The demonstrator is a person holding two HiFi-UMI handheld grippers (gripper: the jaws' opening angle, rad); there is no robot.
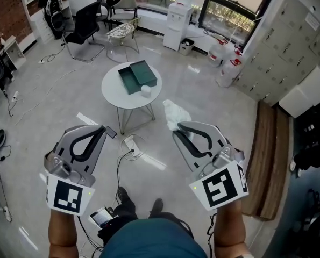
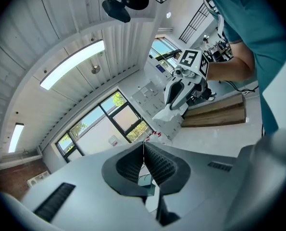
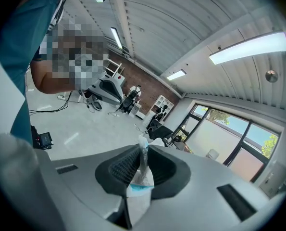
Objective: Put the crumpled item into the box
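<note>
Pale office flooring is spreading out beneath us, and a round white bench (image 1: pixel 112 93) is standing ahead of both arms, well apart from them. We are carrying the crumpled item (image 1: pixel 176 113), a white wad of thin sheet with some blue print, in the right hand-held gripper (image 1: pixel 177 128). Its jaws are pinching the wad, most of which is bulging out past the tips. We are holding the left hand-held gripper (image 1: pixel 103 129) level with the right one, its jaws pressed together on nothing.

The green box (image 1: pixel 128 81) is lying open in two halves on the bench, forward and somewhat left of the loaded gripper and askew to our line of approach. We cannot tell which half is the lid. In our judgement the right arm is facing a forward reach with a slight leftward swing.

A small white lump (image 1: pixel 147 90) is resting against the box's near edge. A power strip (image 1: pixel 128 142) with its cable is lying on the floor between us and the bench. Nothing at gripper height appears to be blocking the way.
</note>
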